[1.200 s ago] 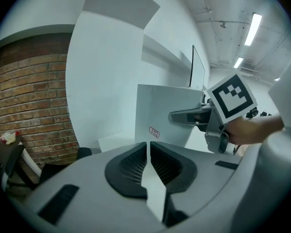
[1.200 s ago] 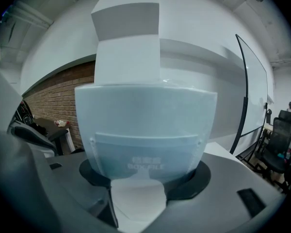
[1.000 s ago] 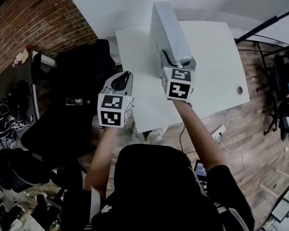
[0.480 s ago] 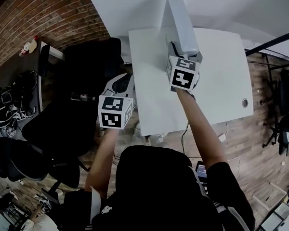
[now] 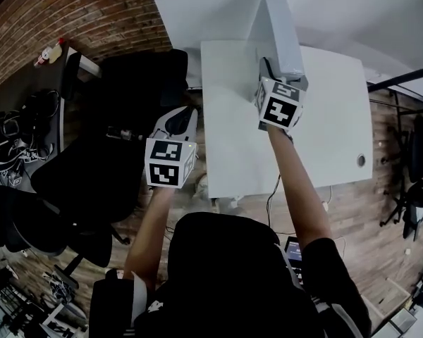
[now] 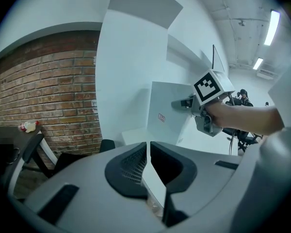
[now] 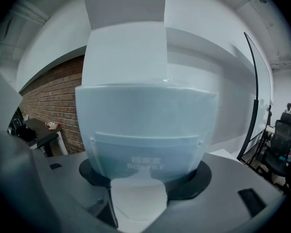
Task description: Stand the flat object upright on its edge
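Observation:
The flat object (image 5: 278,34) is a pale blue-white case. It stands upright on its edge at the back of the white table (image 5: 331,118). My right gripper (image 5: 269,72) is shut on its near end. In the right gripper view the flat object (image 7: 148,125) fills the frame between the jaws of the right gripper (image 7: 144,181). Left of the table's edge, my left gripper (image 5: 180,118) hangs shut and holds nothing. In the left gripper view its jaws (image 6: 148,165) are nearly touching, and the flat object (image 6: 167,118) stands ahead with the right gripper (image 6: 184,102) on it.
A black office chair (image 5: 137,90) stands under and left of my left gripper. A dark desk (image 5: 35,83) with a small bottle (image 5: 49,51) sits by the brick wall (image 5: 77,9). The table has a round cable hole (image 5: 361,160) near its right edge.
My left gripper has come off the table's left edge and is now over the chair. The right gripper stays shut on the upright flat object; the whole view has shifted.

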A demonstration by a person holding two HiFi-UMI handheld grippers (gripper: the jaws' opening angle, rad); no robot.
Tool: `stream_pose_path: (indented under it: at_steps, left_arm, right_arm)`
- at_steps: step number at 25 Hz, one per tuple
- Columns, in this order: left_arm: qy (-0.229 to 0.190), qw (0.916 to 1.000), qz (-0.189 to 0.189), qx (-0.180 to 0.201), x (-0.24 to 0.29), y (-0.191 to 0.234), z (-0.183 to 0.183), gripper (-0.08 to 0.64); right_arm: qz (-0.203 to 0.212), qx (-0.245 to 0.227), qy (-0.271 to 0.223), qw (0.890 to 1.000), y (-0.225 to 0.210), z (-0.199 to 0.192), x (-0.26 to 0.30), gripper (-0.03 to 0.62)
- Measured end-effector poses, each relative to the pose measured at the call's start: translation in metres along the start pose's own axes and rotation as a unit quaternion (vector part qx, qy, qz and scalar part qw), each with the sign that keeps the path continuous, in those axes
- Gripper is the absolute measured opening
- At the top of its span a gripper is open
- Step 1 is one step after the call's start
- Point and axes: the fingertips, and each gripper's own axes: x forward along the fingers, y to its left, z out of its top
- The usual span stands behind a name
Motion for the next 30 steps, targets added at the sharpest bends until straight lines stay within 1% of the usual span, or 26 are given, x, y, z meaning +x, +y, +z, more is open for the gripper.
stream_pose_path:
  at_steps: [8, 17, 23, 27, 30]
  left_arm:
    - [0.0, 0.9999, -0.01, 0.006, 0.009, -0.005, 0.003, 0.021]
    - [-0.005, 0.9992, -0.031, 0.024, 0.011, -0.02, 0.013, 0.012]
    - [-0.011, 0.9988, -0.039, 0.027, 0.009, -0.026, 0.014, 0.012]
    - [-0.018, 0.9979, -0.057, 0.023, 0.007, -0.035, 0.02, 0.012]
    - [-0.025, 0.9968, -0.07, 0.029, 0.005, -0.048, 0.027, 0.012]
  right_arm:
    - [0.02, 0.004, 0.013, 1.0, -0.003, -0.005, 0.0, 0.293]
    - [0.034, 0.0, 0.017, 0.999, -0.002, 0.003, -0.014, 0.295]
    - [0.042, 0.006, 0.011, 0.999, 0.001, 0.006, -0.029, 0.295]
    - [0.047, 0.012, 0.011, 0.999, -0.001, 0.004, -0.047, 0.295]
    - [0.055, 0.016, 0.007, 0.998, -0.004, 0.002, -0.066, 0.295]
